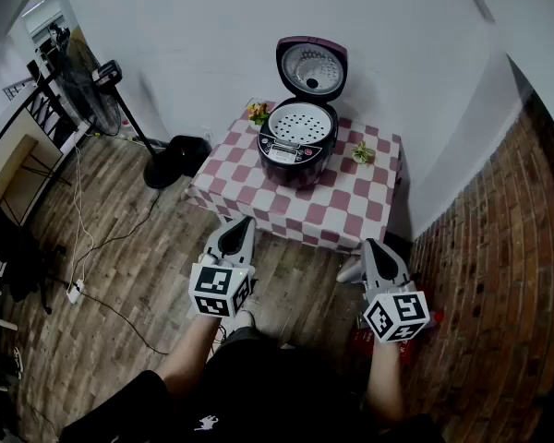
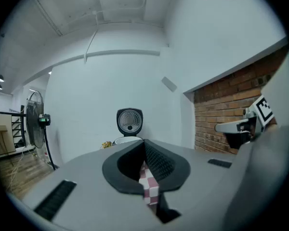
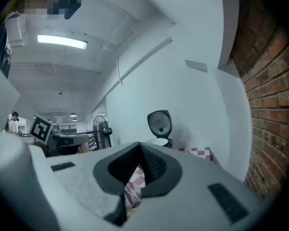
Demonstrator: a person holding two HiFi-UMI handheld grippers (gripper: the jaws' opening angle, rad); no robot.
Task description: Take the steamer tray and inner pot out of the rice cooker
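**Both grippers closed and empty, near side of the table**

The rice cooker (image 1: 297, 142) stands at the far middle of a small table (image 1: 351, 209) covered in a red-and-white checked cloth, against the white wall. Its lid (image 1: 311, 66) is raised upright. The white perforated steamer tray (image 1: 302, 121) sits in the cooker's mouth and hides whatever lies under it. A small plant (image 1: 258, 112) stands to the cooker's left and another (image 1: 363, 153) to its right. The left gripper (image 1: 239, 223) and right gripper (image 1: 373, 246) are held side by side at the table's near edge, well apart from the cooker. Each has its jaws pressed together with nothing between them. A standing fan (image 1: 85, 89) is far left.
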